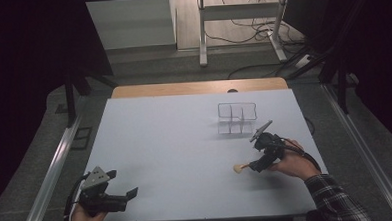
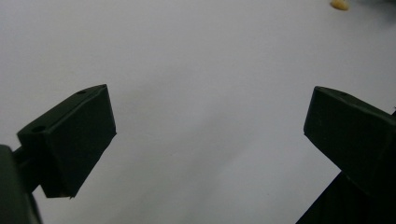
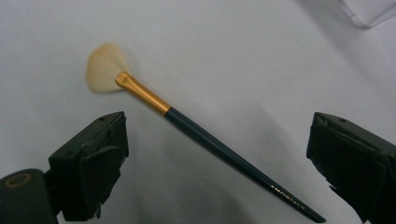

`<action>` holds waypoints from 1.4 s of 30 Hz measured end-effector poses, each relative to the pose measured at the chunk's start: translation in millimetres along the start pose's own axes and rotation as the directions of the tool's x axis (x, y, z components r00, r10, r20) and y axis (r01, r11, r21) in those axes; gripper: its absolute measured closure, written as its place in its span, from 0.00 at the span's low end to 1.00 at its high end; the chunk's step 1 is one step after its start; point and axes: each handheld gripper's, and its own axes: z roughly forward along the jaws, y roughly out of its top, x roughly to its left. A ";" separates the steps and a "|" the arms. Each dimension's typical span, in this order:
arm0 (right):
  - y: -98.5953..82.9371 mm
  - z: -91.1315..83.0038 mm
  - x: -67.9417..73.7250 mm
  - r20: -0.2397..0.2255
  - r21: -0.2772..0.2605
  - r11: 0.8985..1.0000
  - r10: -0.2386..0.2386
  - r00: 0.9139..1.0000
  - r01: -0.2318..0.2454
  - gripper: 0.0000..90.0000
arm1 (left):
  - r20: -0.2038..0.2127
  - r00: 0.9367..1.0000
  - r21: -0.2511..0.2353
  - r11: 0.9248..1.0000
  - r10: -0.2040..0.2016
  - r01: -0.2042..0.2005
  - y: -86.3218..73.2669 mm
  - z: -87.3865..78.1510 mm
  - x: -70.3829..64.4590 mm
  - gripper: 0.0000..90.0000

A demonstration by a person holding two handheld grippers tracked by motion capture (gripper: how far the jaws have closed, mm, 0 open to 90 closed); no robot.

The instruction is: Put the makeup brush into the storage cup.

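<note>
White table [image 1: 176,156], one brush [image 3: 201,130], one organizer [image 1: 237,118]

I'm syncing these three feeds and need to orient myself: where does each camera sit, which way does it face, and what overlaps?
High view: fixed above the person's side, looking forward and down on the white table; both hands and the clear organizer show.
Left gripper view: rides the left gripper, facing bare table between open jaws.
Right gripper view: rides the right gripper, looking down at the makeup brush lying between open jaws.
Shared: the brush's pale bristles also appear in the left gripper view and the high view.
</note>
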 end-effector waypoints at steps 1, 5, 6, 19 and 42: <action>-0.4 1.8 0.3 -0.006 0.005 1.000 -0.001 1.000 0.001 0.07 | 0.000 1.000 0.000 1.000 0.000 0.000 0.0 0.0 0.0 0.03; -2.2 9.6 1.4 -0.020 0.014 1.000 -0.013 1.000 0.013 0.12 | -0.001 1.000 0.001 1.000 -0.001 0.001 0.0 0.1 0.1 0.03; -2.6 11.4 1.5 -0.024 0.018 1.000 -0.021 0.999 0.021 0.14 | -0.002 1.000 0.001 1.000 -0.002 0.002 0.0 0.1 0.1 0.03; -0.9 5.1 1.3 -0.038 0.049 0.997 -0.063 0.997 0.065 0.93 | -0.004 1.000 0.004 1.000 0.002 -0.002 0.0 0.2 -0.3 0.03; -9.4 -0.4 -3.9 -0.058 0.009 1.000 0.020 0.998 -0.019 0.93 | -0.007 1.000 0.005 1.000 0.002 -0.002 0.1 0.3 -0.6 0.03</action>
